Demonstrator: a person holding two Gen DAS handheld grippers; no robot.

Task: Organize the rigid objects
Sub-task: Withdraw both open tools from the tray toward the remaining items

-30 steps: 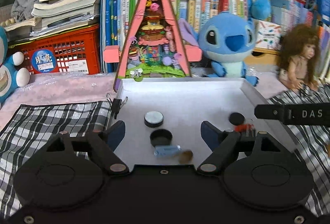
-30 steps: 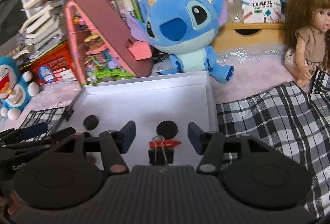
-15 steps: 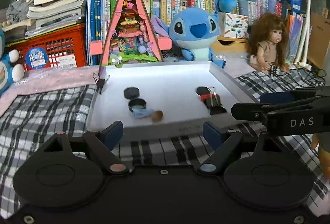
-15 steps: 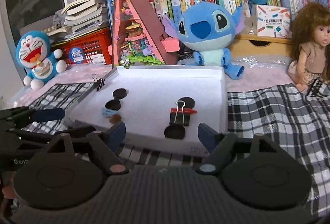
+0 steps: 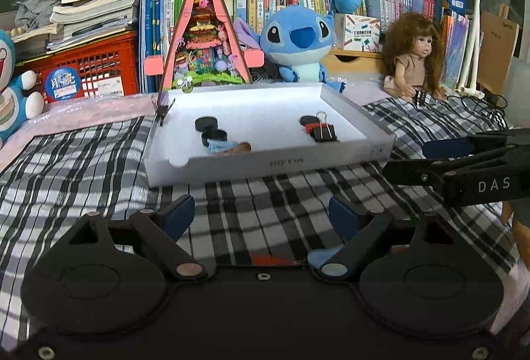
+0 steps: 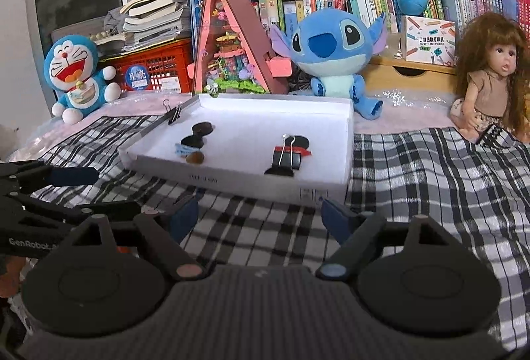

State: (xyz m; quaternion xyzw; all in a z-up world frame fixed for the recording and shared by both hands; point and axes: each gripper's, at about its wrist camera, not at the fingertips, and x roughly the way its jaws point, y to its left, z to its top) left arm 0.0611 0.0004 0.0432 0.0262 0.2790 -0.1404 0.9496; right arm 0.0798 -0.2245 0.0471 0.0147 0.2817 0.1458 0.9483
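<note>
— While both tools hung over the checked cloth (image 5: 265, 211), where were the small things?
— In the white tray (image 5: 265, 161), ahead of both. Two black round caps (image 5: 207, 123) lay at its left beside a pale blue piece (image 5: 220, 146) and a brown lump (image 6: 194, 158), which I couldn't identify at that size.
— And the right side?
— A black binder clip (image 6: 286, 158) with a red strip, touching another black disc (image 6: 279, 171). A second clip (image 6: 174, 115) gripped the tray's left wall.
— The tools?
— The left tool (image 5: 261, 216) and the right tool (image 6: 260, 216) each stood wide, jaws opening further, nothing between them. A blue plush (image 6: 334, 52) sat behind the tray.
</note>
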